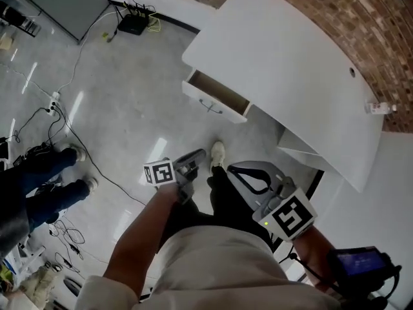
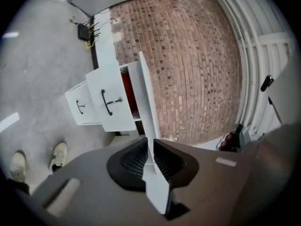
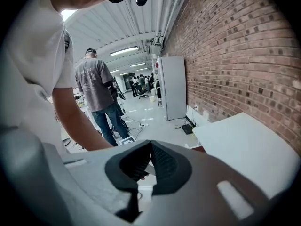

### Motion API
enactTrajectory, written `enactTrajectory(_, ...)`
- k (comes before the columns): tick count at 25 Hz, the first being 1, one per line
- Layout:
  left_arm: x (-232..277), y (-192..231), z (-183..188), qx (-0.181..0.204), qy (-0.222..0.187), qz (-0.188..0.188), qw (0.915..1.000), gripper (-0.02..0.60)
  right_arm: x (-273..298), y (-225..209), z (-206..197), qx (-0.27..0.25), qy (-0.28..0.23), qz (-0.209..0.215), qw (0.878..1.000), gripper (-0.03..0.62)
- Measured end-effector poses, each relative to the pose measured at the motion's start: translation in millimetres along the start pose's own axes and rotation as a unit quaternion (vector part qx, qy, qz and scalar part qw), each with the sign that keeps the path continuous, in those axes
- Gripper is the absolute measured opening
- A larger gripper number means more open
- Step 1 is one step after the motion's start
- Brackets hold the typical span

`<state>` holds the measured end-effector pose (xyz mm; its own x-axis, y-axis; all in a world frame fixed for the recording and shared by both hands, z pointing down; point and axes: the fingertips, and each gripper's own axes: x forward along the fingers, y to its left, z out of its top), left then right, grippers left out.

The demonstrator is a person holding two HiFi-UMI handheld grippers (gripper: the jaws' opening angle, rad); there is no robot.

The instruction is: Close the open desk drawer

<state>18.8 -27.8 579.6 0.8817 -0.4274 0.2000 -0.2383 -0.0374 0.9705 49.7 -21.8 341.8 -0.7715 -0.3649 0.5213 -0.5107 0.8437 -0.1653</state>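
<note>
The white desk (image 1: 290, 63) stands against the brick wall. Its drawer (image 1: 216, 95) is pulled out, dark handle (image 1: 210, 106) facing me. The left gripper view shows the drawer front (image 2: 113, 98) side-on with a second, smaller drawer front (image 2: 81, 106) beside it. My left gripper (image 1: 192, 157) is held in the air well short of the drawer, jaws shut on nothing (image 2: 149, 142). At waist height on the right, my right gripper (image 1: 242, 171) is also shut and holds nothing (image 3: 151, 145). Neither touches the desk.
A person in jeans (image 1: 51, 173) stands at the left among floor cables (image 1: 64, 118). A black box with wires (image 1: 133, 23) lies by the far wall. A small bottle (image 1: 379, 108) stands on the desk. My shoe (image 1: 218, 152) is just in front of the drawer.
</note>
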Motion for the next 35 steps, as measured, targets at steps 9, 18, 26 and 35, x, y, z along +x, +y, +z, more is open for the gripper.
enactTrajectory(9,63.3,107.0,53.9,-0.046,-0.069,0.013,0.9965,0.052,35.3,-54.8,-59.9,-0.021,0.081,0.041,0.996,0.003)
enactTrajectory(18,43.8,104.8,29.3,-0.066,-0.089,-0.017,0.9937,0.06,11.7,24.3,-73.6,0.012,0.119,0.048,0.992,0.003)
enactTrajectory(26,50.3,98.4,30.5,-0.08,-0.088,-0.04,0.9921,0.032,11.8,20.5,-70.5,0.024,0.12,0.045,0.991,0.003)
enactTrajectory(35,56.5,94.1,35.7,-0.086,-0.083,-0.052,0.9915,0.028,19.5,17.6,-70.2,0.028,0.126,0.049,0.99,0.003)
